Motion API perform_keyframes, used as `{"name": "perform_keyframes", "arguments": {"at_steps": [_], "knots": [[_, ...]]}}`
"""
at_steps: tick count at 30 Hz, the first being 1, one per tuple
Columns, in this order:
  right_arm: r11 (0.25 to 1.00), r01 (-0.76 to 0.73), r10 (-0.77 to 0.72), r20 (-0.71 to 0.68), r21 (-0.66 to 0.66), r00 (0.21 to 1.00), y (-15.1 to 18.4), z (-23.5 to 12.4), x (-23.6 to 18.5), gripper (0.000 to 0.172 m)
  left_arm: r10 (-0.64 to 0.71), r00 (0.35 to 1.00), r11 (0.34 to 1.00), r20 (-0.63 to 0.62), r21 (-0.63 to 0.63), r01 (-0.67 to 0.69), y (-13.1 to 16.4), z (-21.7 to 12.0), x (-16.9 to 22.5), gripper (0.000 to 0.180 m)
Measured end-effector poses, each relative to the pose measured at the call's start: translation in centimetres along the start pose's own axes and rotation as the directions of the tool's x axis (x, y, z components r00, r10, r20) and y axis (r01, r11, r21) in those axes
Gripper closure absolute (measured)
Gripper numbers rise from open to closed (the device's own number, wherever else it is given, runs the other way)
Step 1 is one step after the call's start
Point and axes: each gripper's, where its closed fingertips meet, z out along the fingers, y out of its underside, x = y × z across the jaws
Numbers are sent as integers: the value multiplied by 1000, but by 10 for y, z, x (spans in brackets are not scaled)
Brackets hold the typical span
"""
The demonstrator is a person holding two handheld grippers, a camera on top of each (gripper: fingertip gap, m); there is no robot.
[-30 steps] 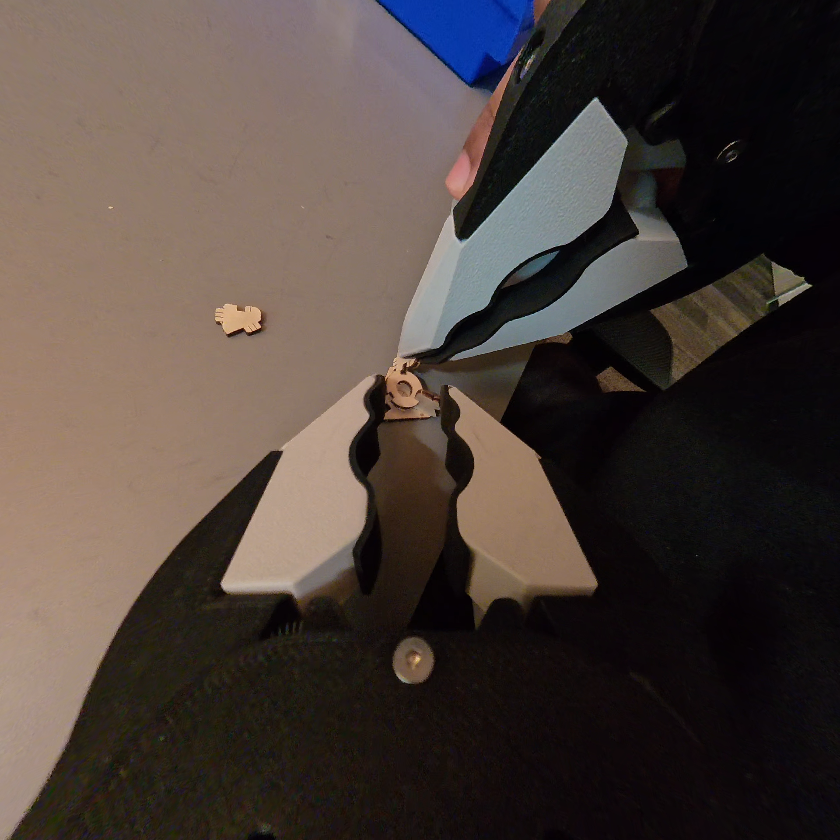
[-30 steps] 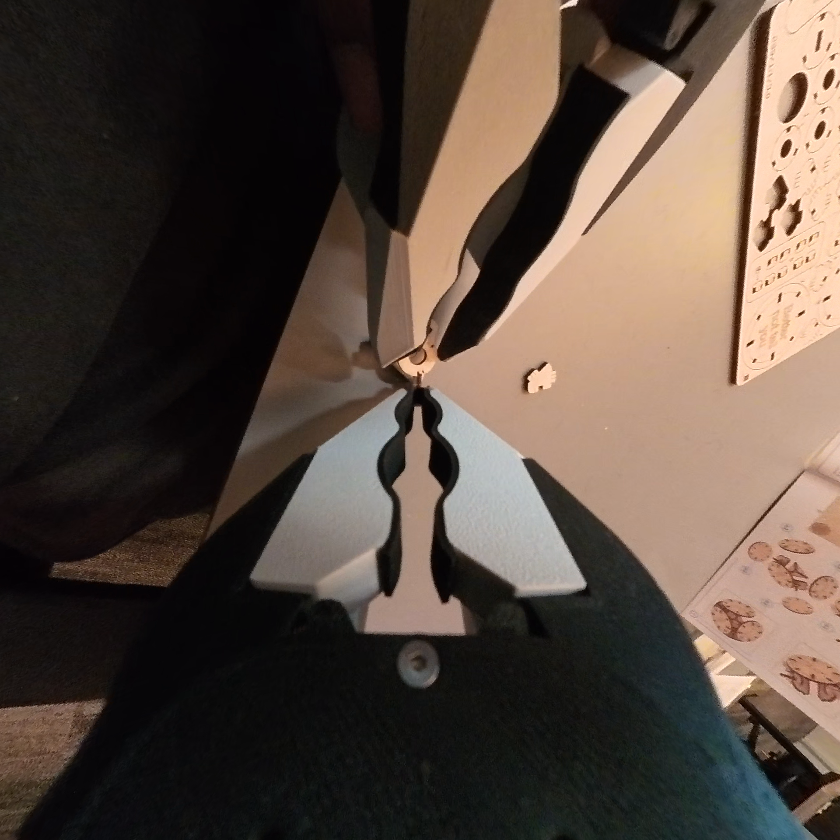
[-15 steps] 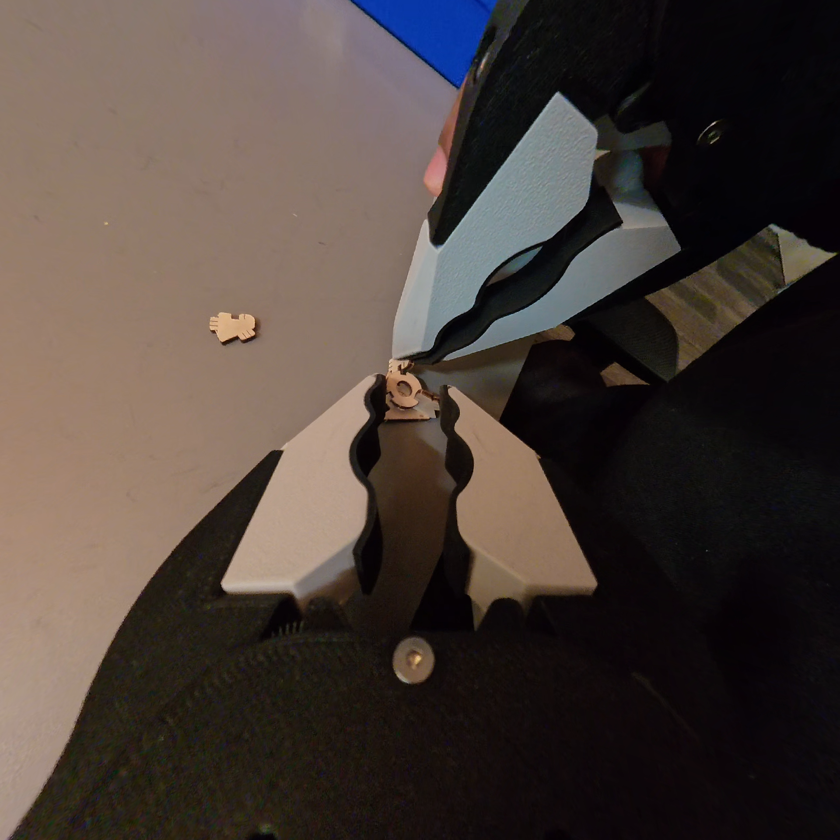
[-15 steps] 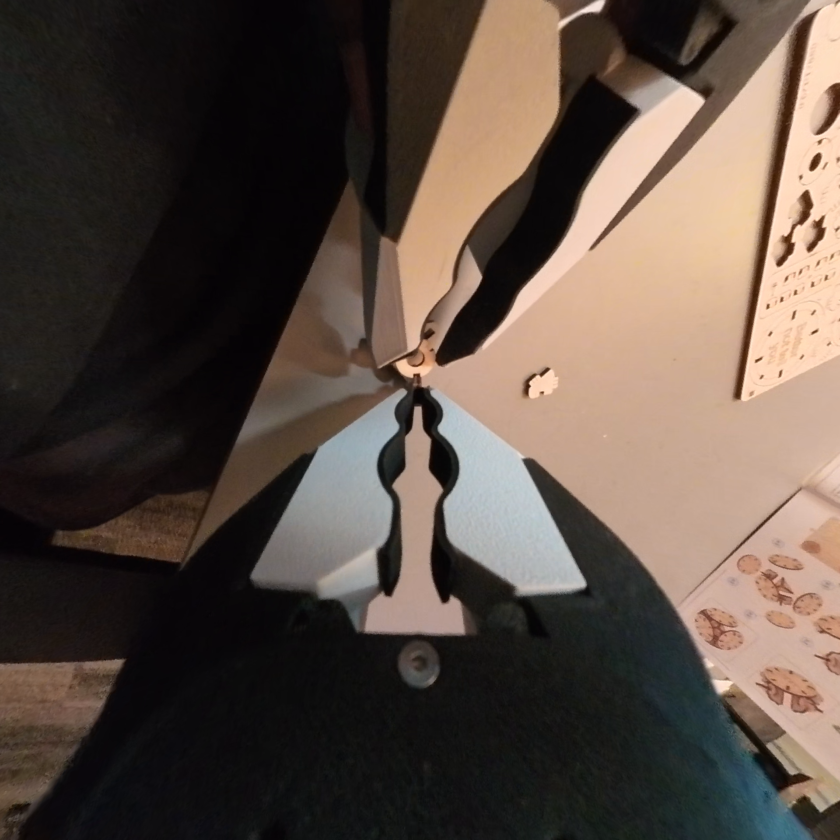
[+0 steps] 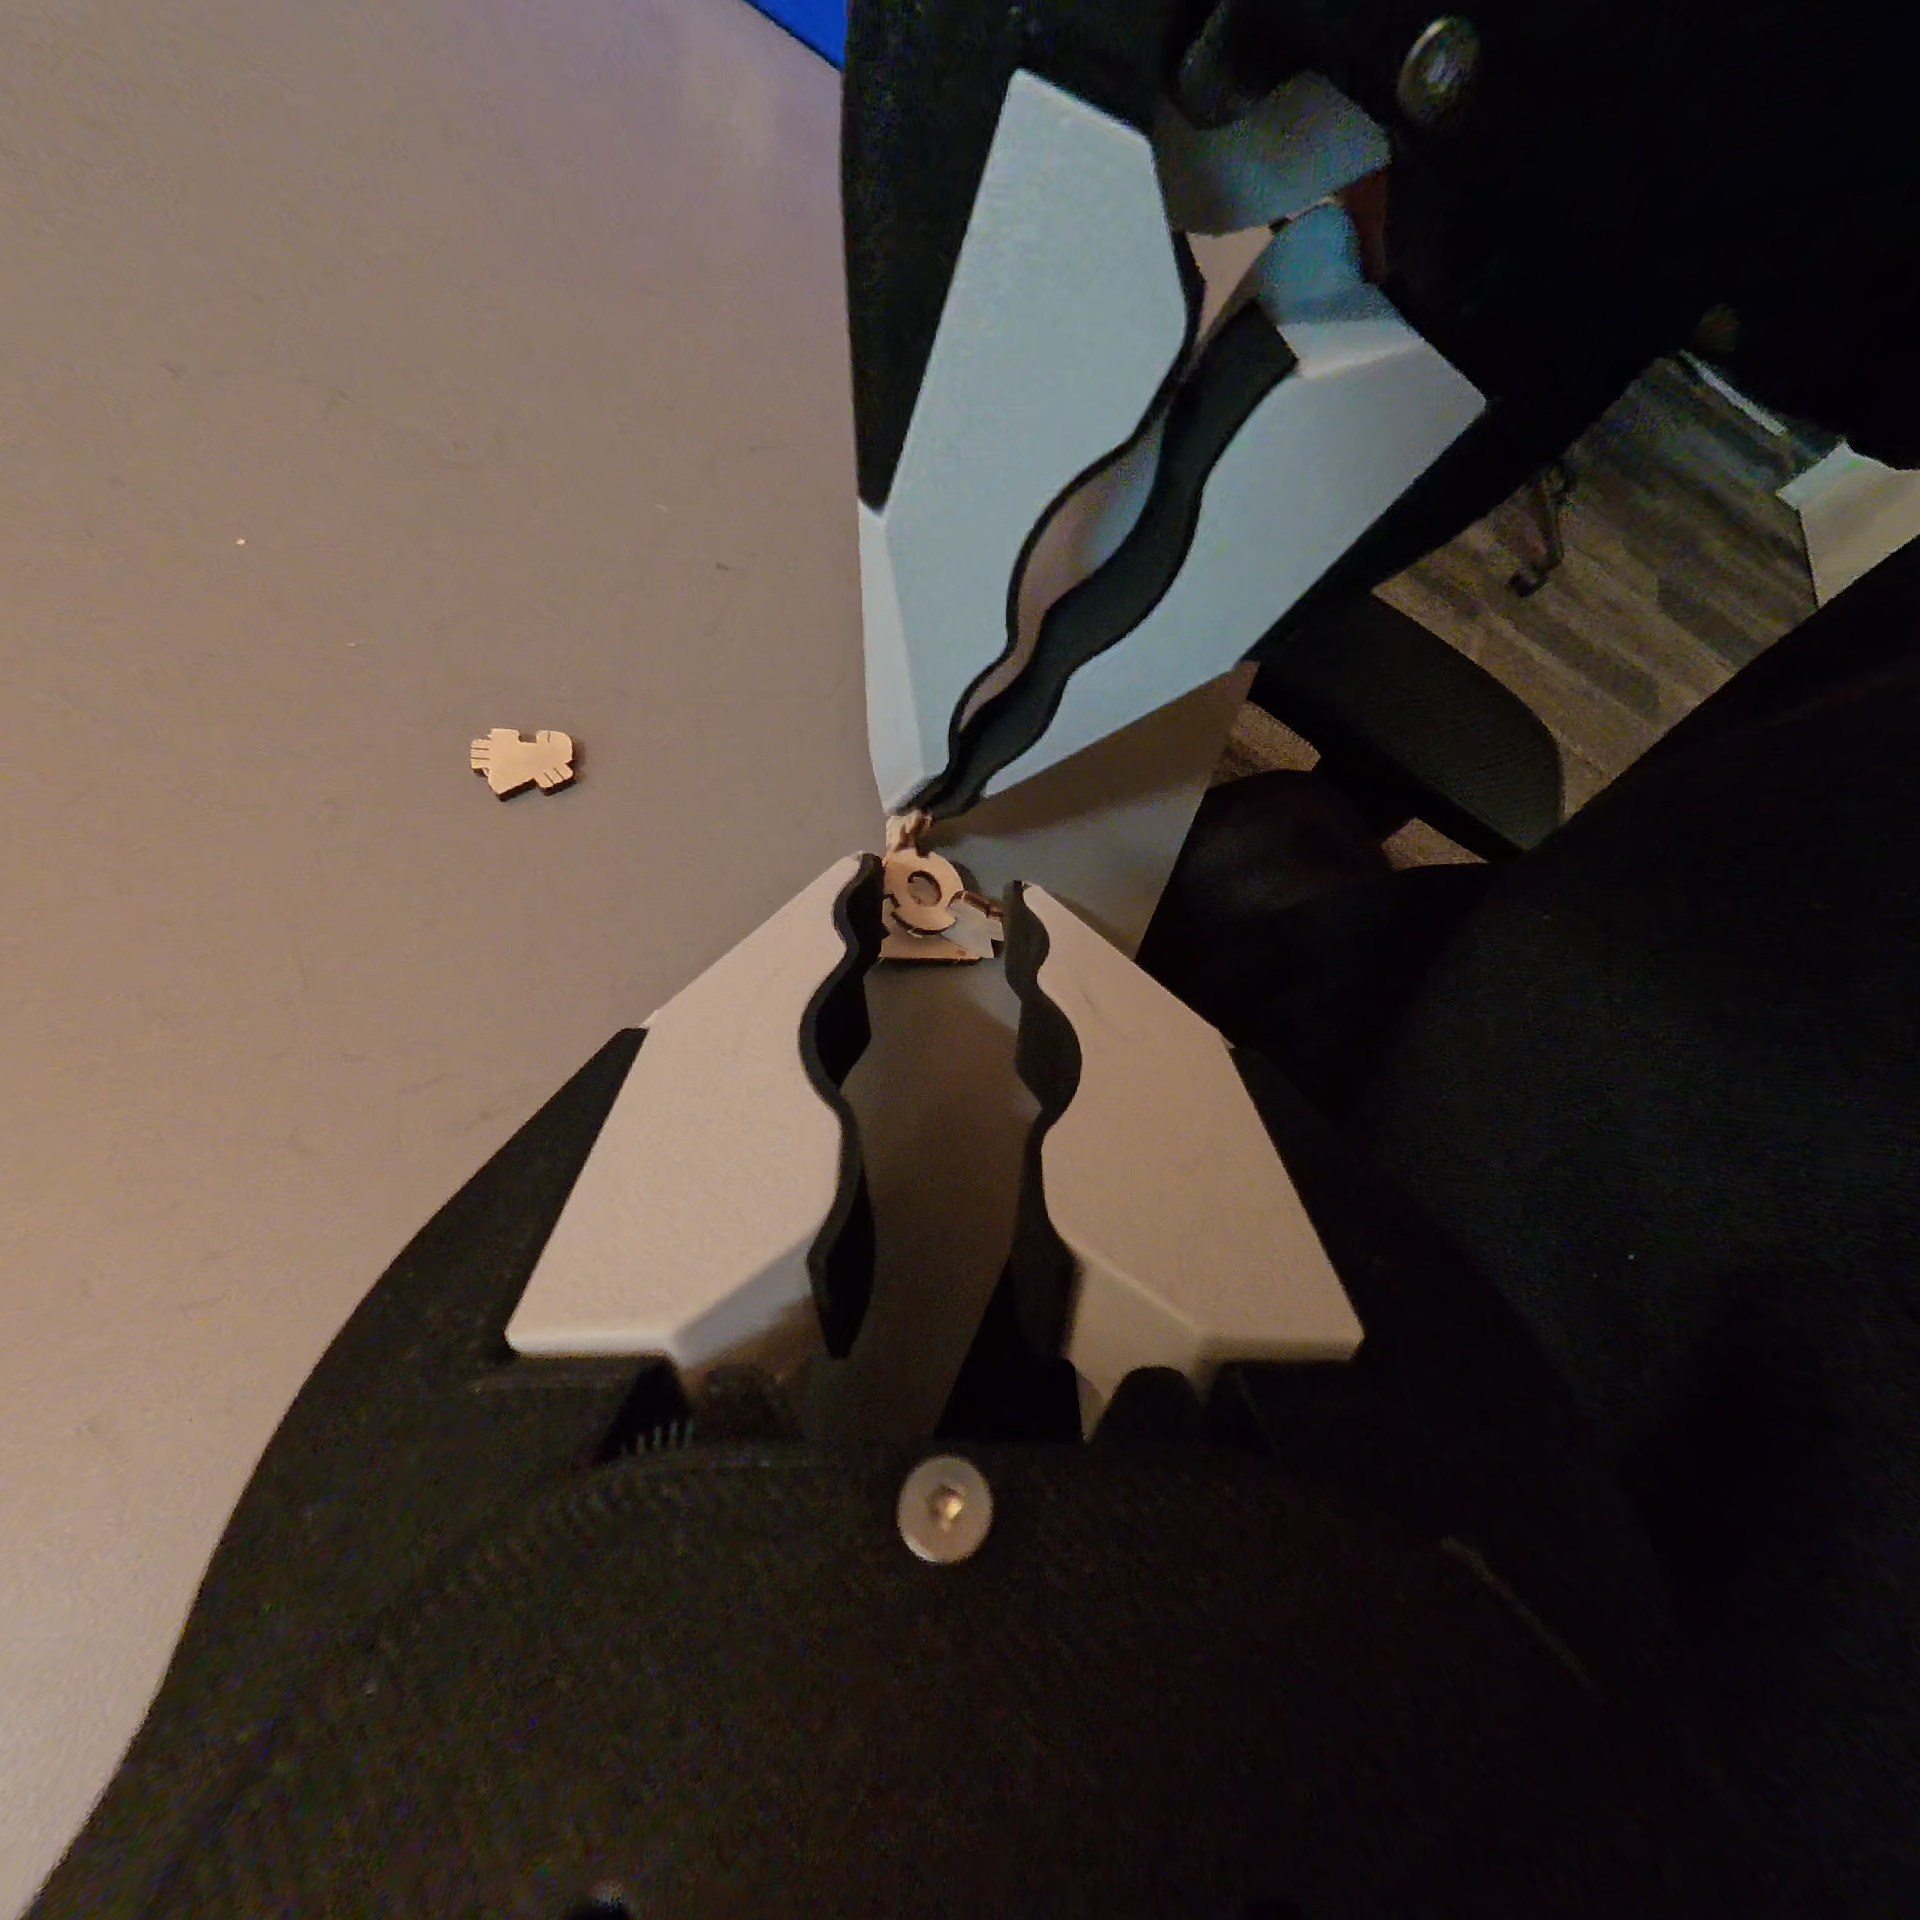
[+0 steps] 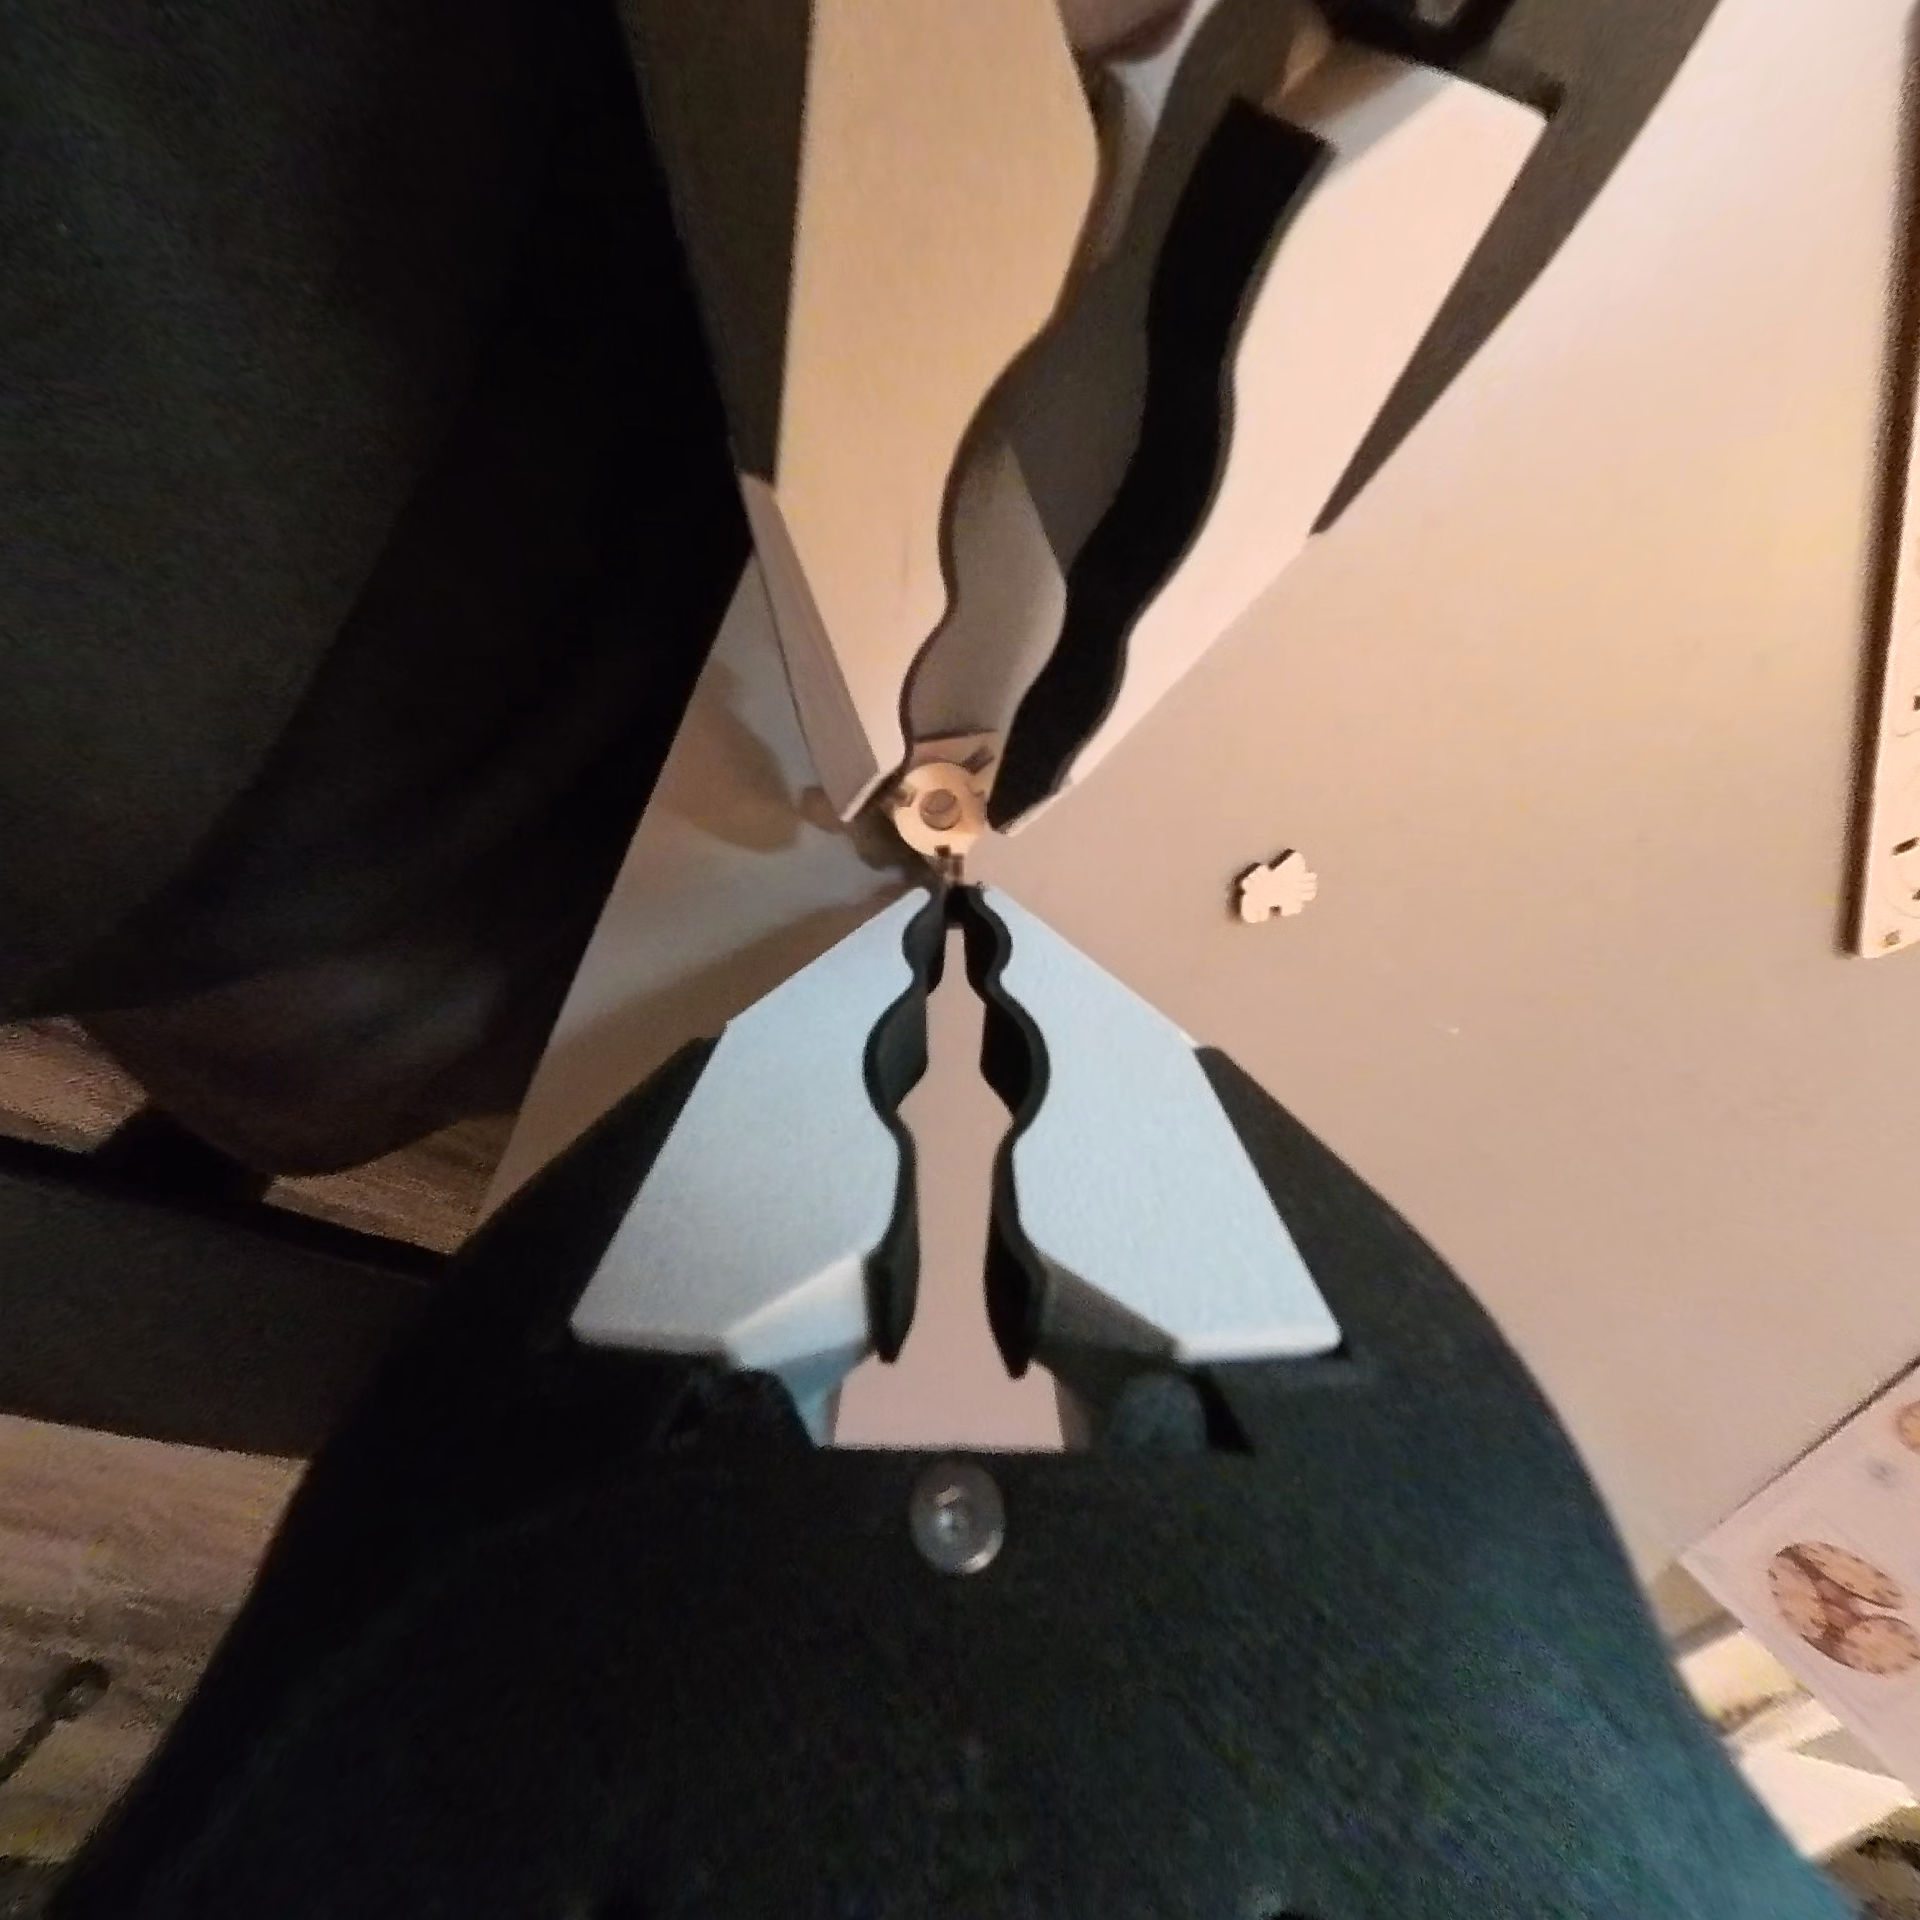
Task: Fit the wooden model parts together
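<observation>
Grey worktop [image 5: 312,312]: 1, fills both views, edge cutting diagonally past the tools; floor + dark chair beyond it.
Wood sheet w/ cut-out shapes [image 6: 1886,520]: 1, flat on worktop at right edge of right wrist view.
Printed paper w/ round wooden-part drawings [image 6: 1818,1621]: 1, lower right corner, only partly seen.
Tools: 2, tip to tip over worktop edge.
Left tool [image 5: 930,914]: spread partway, pinching 1 small wooden assembly [image 5: 920,899], a round disc w/ centre hole on a flat piece, pads pressed on both sides.
Right tool [image 6: 951,894]: pressed together at tips, gripping 1 thin wooden peg [image 6: 943,854] that touches the disc's rim; peg very small, shape hard to tell.
Loose wooden piece [image 5: 523,764]: 1, lobed outline, flat on worktop, well apart from both tools, between them and wood sheet.
</observation>
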Motion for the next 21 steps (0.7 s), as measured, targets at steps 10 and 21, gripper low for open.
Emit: {"name": "perform_keyframes", "arguments": {"at_steps": [10,21], "knots": [[997,53,-54,-28,-55,998,0,-1,-2,171,24,1000,1000,7,6,-24,0,0,1,158],[998,60,-60,-10,-26,998,-4,1,-6,171,28,1000,1000,-9,13,-28,0,-1,3,159]]}}
